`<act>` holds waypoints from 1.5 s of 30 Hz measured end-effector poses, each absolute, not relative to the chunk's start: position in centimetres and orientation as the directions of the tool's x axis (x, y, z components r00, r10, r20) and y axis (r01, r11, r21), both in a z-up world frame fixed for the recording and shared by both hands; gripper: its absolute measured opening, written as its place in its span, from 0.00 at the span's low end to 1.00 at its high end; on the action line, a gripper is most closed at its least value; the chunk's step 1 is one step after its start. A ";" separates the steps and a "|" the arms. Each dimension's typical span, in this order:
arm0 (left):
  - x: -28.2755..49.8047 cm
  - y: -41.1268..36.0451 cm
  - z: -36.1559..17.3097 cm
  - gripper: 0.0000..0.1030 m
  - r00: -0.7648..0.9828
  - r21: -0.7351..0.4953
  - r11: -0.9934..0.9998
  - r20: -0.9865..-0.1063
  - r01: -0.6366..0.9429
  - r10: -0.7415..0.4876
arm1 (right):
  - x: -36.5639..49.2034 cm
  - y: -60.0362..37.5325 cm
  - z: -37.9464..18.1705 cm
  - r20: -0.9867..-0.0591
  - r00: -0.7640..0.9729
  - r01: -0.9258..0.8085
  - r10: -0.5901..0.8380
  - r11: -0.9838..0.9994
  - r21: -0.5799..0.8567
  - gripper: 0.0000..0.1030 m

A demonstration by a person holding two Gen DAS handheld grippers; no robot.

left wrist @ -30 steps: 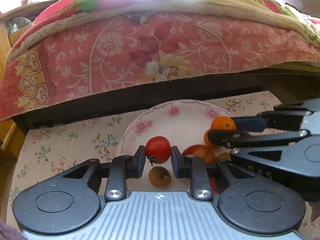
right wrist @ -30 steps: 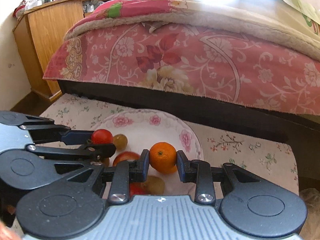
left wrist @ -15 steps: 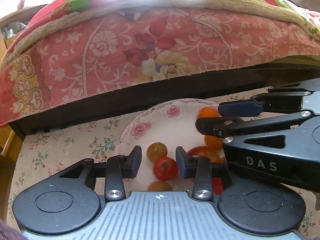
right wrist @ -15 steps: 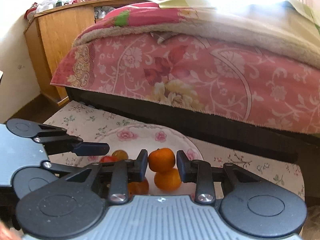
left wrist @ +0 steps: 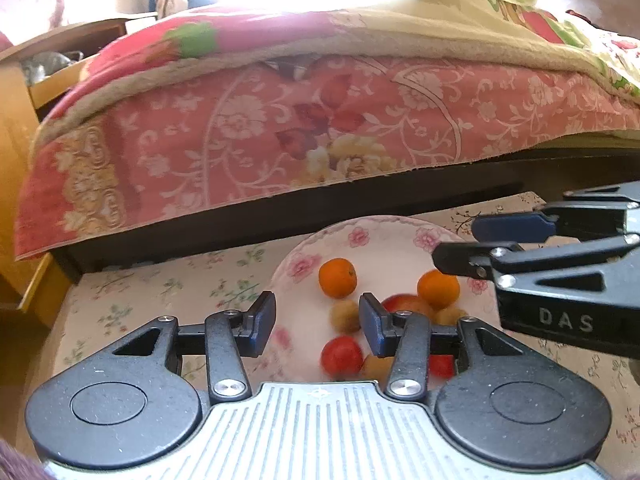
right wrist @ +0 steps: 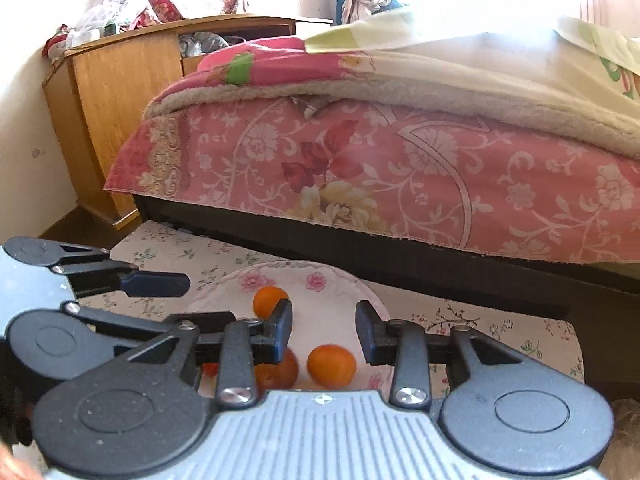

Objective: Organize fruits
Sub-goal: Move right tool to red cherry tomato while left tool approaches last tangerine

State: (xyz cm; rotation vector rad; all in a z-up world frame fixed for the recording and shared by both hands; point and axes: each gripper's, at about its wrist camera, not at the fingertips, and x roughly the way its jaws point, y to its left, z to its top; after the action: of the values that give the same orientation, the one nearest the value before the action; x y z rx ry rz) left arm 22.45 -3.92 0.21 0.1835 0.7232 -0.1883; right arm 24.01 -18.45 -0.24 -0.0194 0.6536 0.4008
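Heaped on round white floral china plate (left wrist: 304, 268): two orange tangerines (left wrist: 337, 277), red tomatoes (left wrist: 342, 356), brownish-yellow small fruits (left wrist: 345, 316), toward right rim.

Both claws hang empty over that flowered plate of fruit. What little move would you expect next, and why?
Probably both lift away from the plate. The left gripper and right gripper have jaws opening with nothing pinched between them, and the red tomato and oranges already lie on it. No loose fruit shows on the floral cloth.
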 end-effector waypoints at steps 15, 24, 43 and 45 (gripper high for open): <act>16.2 0.9 0.4 0.55 0.689 0.100 0.969 -0.719 0.225 -0.086 | 16.0 -14.3 -1.1 -0.677 0.592 -0.506 0.437 0.855 0.110 0.37; 15.3 2.1 -0.9 0.56 0.655 0.087 0.962 -0.747 0.261 -0.110 | 16.2 -11.7 -4.0 -0.723 0.527 -0.560 0.447 0.822 0.101 0.37; 15.2 2.5 -1.8 0.57 0.621 0.053 0.951 -0.768 0.304 -0.156 | 17.9 -9.7 -6.3 -0.717 0.519 -0.585 0.466 0.805 0.100 0.35; 15.5 2.4 -2.0 0.57 0.617 0.045 0.951 -0.770 0.307 -0.163 | 17.8 -9.8 -6.2 -0.716 0.523 -0.583 0.463 0.807 0.096 0.30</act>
State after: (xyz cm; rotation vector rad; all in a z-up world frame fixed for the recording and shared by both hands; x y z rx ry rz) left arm 15.45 2.42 -1.99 0.1787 0.8652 -0.2716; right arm 17.83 -9.79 -6.22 -0.1630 0.8054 0.6293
